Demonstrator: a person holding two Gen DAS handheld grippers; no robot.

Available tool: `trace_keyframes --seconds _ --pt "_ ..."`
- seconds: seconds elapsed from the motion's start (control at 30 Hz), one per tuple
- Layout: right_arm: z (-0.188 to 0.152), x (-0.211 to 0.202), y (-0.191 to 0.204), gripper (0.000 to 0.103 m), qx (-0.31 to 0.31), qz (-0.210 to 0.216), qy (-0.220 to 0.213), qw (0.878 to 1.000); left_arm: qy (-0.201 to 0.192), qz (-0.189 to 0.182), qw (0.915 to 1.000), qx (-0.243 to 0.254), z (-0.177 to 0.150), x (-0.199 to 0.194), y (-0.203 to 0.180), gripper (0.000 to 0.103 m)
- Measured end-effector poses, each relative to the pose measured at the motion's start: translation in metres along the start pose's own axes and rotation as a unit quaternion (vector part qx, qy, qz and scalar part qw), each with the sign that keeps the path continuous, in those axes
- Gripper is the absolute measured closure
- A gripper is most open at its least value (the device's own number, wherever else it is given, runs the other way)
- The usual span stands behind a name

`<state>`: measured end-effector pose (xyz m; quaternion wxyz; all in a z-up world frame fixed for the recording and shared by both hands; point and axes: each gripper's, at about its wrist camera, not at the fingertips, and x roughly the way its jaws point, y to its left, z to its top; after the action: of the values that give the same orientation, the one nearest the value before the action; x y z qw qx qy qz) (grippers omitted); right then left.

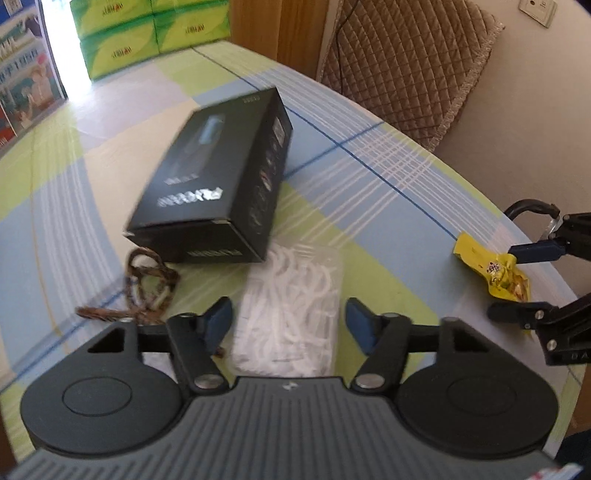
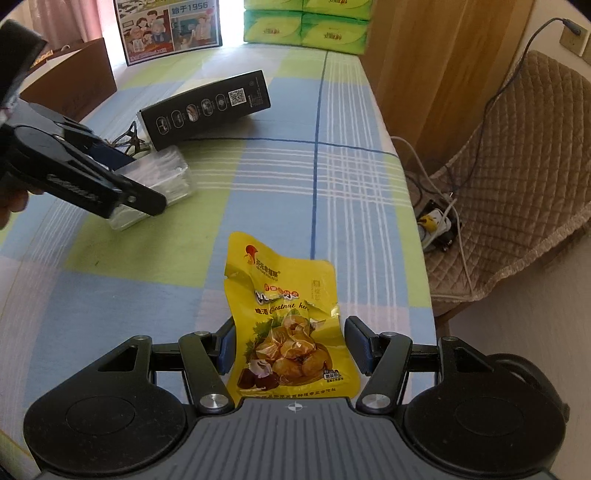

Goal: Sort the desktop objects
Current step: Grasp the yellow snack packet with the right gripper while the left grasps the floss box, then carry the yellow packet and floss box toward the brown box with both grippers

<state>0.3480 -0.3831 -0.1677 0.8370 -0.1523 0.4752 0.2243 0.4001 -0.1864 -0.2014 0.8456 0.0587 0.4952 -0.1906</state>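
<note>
My left gripper (image 1: 289, 318) is open, its fingers on either side of a clear plastic box of white floss picks (image 1: 291, 306) that lies on the checked tablecloth. A black carton (image 1: 214, 184) lies just beyond that box, with a brown braided cord (image 1: 147, 291) to its left. My right gripper (image 2: 291, 341) is open around a yellow chestnut snack packet (image 2: 286, 321) near the table's right edge. The left gripper (image 2: 122, 184) also shows in the right wrist view, over the floss box (image 2: 162, 177). The packet (image 1: 491, 266) and the right gripper (image 1: 513, 284) show at the right of the left wrist view.
Green tissue packs (image 2: 314, 22) and a printed poster board (image 2: 170, 29) stand at the table's far end. A brown cardboard box (image 2: 74, 77) sits at far left. A quilted chair (image 2: 517, 166) and a power strip with cables (image 2: 436, 221) are off the table's right edge (image 2: 406, 206).
</note>
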Motion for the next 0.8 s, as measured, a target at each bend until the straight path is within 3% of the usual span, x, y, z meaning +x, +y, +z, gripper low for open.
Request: trace_keyframes --seconds 0.17,0.33,0.5,0.67,0.8 --pt "0.001 0.000 0.000 0.046 0.003 0.002 -0.001 1.000 0.001 0.000 0.9999 0.012 -0.014 -0.007 -0.007 0.051" --pt "0.000 -0.001 0.003 0.046 0.001 0.009 -0.003 1.000 0.008 0.002 0.9999 0.014 -0.050 -0.029 -0.012 0.051" --pt "0.000 0.000 0.011 0.046 -0.009 0.021 -0.004 1.000 0.017 0.030 0.9987 -0.038 -0.085 -0.057 0.004 0.050" --pt "0.003 0.004 0.014 0.038 -0.005 0.037 0.000 0.999 0.017 0.039 0.9959 -0.080 -0.087 -0.066 0.018 0.049" --pt "0.004 0.010 0.011 0.034 0.021 0.045 0.000 0.999 0.009 0.046 0.9957 -0.080 -0.077 -0.059 0.020 0.042"
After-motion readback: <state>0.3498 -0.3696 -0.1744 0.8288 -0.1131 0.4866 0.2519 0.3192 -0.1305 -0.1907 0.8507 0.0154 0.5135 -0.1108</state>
